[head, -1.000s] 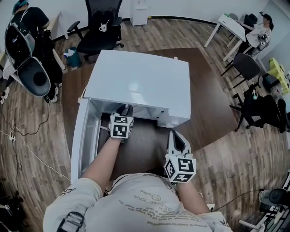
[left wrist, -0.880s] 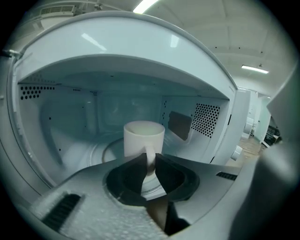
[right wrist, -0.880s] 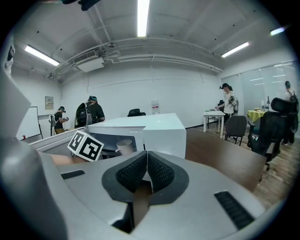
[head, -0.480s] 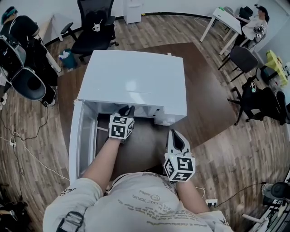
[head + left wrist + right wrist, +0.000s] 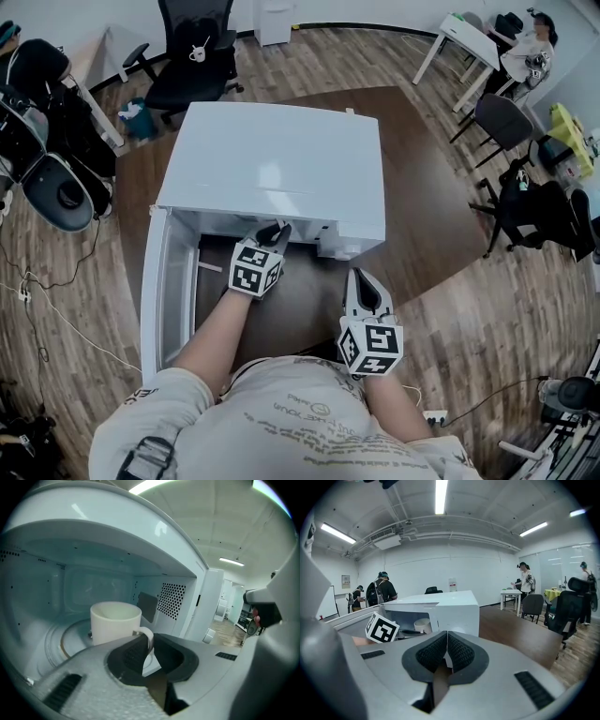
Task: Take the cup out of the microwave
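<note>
While the microwave [image 5: 281,159] stands with its door [image 5: 155,281] swung open at the left of the head view, the person's left gripper [image 5: 147,638] reaches into the cavity. Its jaws look pinched together on the handle of the white cup [image 5: 115,620]. The cup stands upright on the glass turntable [image 5: 70,639], filling the centre-left of the left gripper view.

The right gripper [image 5: 367,286] hangs low and right of centre in the head view, outside the oven over the brown table [image 5: 441,216]. Its jaws are pressed together with nothing between them, and it points toward the open oven front.

From where I stand, the task looks about halfway. The door is open and the grasp seems made, though only on the thin handle. What is left is to lift the cup clear of the turntable, draw it out through the opening and set it down outside. The cup is not yet out.
</note>
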Action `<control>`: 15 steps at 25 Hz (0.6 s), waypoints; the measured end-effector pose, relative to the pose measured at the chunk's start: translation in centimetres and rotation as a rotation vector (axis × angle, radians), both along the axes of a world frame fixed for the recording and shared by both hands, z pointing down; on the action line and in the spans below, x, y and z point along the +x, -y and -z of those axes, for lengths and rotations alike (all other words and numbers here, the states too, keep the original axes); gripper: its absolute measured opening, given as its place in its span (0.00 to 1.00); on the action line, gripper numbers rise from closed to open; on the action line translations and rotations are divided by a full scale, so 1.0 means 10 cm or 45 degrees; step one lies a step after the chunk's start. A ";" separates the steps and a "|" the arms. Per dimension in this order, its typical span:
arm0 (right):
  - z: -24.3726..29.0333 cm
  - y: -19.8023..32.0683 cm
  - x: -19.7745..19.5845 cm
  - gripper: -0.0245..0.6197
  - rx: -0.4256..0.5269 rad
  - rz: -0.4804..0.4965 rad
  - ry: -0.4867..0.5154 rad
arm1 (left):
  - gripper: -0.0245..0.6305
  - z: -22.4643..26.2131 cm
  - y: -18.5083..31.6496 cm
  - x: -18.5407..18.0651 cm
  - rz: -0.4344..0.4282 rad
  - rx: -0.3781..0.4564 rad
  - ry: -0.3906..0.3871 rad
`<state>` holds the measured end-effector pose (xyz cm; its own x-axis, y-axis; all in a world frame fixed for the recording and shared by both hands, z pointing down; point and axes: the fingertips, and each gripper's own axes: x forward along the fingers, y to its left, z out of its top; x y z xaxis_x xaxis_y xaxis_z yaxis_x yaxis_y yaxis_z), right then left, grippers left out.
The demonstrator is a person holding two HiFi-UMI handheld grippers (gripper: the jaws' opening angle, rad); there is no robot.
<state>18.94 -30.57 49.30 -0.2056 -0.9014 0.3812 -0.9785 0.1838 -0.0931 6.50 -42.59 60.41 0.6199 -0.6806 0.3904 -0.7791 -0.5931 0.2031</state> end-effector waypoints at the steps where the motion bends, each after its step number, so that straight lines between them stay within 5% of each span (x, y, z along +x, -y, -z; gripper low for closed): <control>1: 0.00 0.00 0.01 0.06 -0.002 -0.003 0.000 | 0.11 0.00 -0.01 0.01 -0.011 0.012 0.001; 7: -0.02 0.02 -0.01 0.06 -0.003 -0.003 -0.001 | 0.11 -0.01 -0.07 0.09 -0.078 0.126 0.144; 15: 0.02 0.01 -0.14 0.06 0.004 0.028 0.000 | 0.11 0.19 -0.22 0.13 -0.100 0.198 0.110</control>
